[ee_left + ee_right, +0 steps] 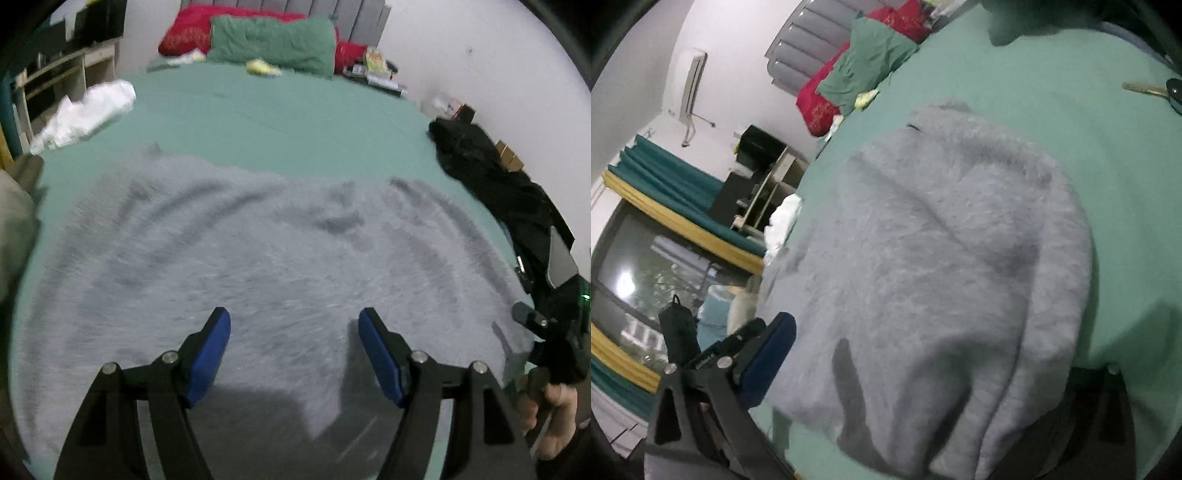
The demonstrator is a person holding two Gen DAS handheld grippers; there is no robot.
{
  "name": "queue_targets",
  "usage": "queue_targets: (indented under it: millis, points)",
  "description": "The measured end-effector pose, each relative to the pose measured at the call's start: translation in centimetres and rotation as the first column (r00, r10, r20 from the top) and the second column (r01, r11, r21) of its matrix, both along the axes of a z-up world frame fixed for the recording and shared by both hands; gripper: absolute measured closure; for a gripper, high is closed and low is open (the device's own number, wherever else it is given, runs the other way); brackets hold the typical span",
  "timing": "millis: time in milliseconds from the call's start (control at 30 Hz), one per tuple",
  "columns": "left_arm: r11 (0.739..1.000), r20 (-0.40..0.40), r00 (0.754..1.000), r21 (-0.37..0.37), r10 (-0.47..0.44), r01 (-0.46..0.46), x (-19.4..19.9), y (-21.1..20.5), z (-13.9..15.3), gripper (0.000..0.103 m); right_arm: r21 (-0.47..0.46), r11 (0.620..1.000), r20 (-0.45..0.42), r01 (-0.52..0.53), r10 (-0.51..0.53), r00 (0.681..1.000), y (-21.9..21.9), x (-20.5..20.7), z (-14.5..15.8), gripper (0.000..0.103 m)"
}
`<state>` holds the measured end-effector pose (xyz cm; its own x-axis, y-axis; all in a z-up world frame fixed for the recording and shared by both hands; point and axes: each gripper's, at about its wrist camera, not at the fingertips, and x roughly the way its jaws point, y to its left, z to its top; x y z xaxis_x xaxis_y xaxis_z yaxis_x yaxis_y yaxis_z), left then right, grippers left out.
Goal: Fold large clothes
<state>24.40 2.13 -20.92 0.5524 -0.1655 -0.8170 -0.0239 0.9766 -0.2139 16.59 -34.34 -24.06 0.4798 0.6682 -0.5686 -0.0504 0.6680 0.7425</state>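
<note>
A large fuzzy grey garment lies spread on the green bed sheet. My left gripper is open and empty, its blue pads hovering over the garment's near part. In the right wrist view the same grey garment lies bunched and draped over my right gripper. Its left blue pad shows at the garment's edge; the right finger is hidden under the cloth. The jaws stand wide apart. The right gripper also shows at the right edge of the left wrist view.
A black garment lies along the bed's right side by the wall. A white bundle sits at the left edge. Green and red pillows are at the headboard. Shelves stand left of the bed.
</note>
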Motion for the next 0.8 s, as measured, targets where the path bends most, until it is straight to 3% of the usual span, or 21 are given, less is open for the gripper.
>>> queue_targets:
  millis: [67, 200, 267, 300, 333, 367, 433, 500, 633, 700, 800]
  points:
    - [1.000, -0.040, 0.999, 0.029, -0.001, 0.002, 0.8, -0.4, -1.5, 0.029, 0.013, 1.000, 0.010, 0.002, -0.003, 1.000, 1.1, 0.2, 0.1, 0.000]
    - [0.993, -0.030, 0.999, 0.114, -0.027, 0.030, 0.1, -1.7, -2.1, 0.027, 0.064, 0.991, 0.033, -0.121, 0.119, 0.992, 5.2, 1.0, 0.0, 0.000]
    - [0.992, -0.034, 0.999, 0.124, -0.024, 0.028, 0.2, -1.9, -2.3, 0.026, 0.029, 0.990, 0.063, -0.135, 0.133, 0.989, 7.3, 1.0, 0.0, 0.002]
    - [0.992, -0.040, 0.999, 0.123, -0.017, 0.022, 0.3, -2.0, -2.4, 0.026, 0.033, 0.990, 0.063, -0.137, 0.135, 0.989, 7.9, 1.2, -0.1, 0.007]
    - [0.991, -0.048, 0.999, 0.130, -0.012, 0.019, 0.4, -2.1, -2.3, 0.026, 0.058, 0.989, 0.049, -0.134, 0.131, 0.990, 8.4, 1.5, -0.2, 0.042]
    - [0.990, -0.061, 0.998, 0.139, -0.008, 0.017, 0.5, -2.3, -2.3, 0.026, 0.132, 0.983, 0.028, -0.127, 0.124, 0.992, 8.3, 1.8, -0.8, 0.050]
    - [0.990, -0.081, 0.997, 0.141, -0.003, 0.014, 1.1, -2.9, -2.1, 0.027, 0.150, 0.981, 0.056, -0.121, 0.114, 0.992, 7.6, 1.6, 0.0, 0.062]
    - [0.992, -0.101, 0.995, 0.123, -0.009, 0.022, 0.8, -3.3, -1.5, 0.029, 0.211, 0.972, 0.089, -0.100, 0.082, 0.993, 5.9, 1.1, 1.4, 0.065]
    - [0.993, -0.086, 0.995, 0.107, -0.046, 0.055, -0.1, -5.6, 0.0, 0.051, 0.195, 0.975, 0.157, -0.108, 0.077, 0.985, 3.9, -0.3, 4.6, 0.070]
    - [0.993, -0.089, 0.994, 0.091, -0.064, 0.072, -0.6, -7.0, 0.9, 0.054, 0.207, 0.973, 0.157, -0.100, 0.067, 0.985, 2.4, -1.5, 5.3, 0.070]
    - [0.986, -0.119, 0.983, 0.067, -0.141, 0.150, -1.6, -10.2, 1.4, 0.054, 0.113, 0.990, 0.210, -0.083, 0.058, 0.976, -0.2, -4.4, 7.4, 0.071]
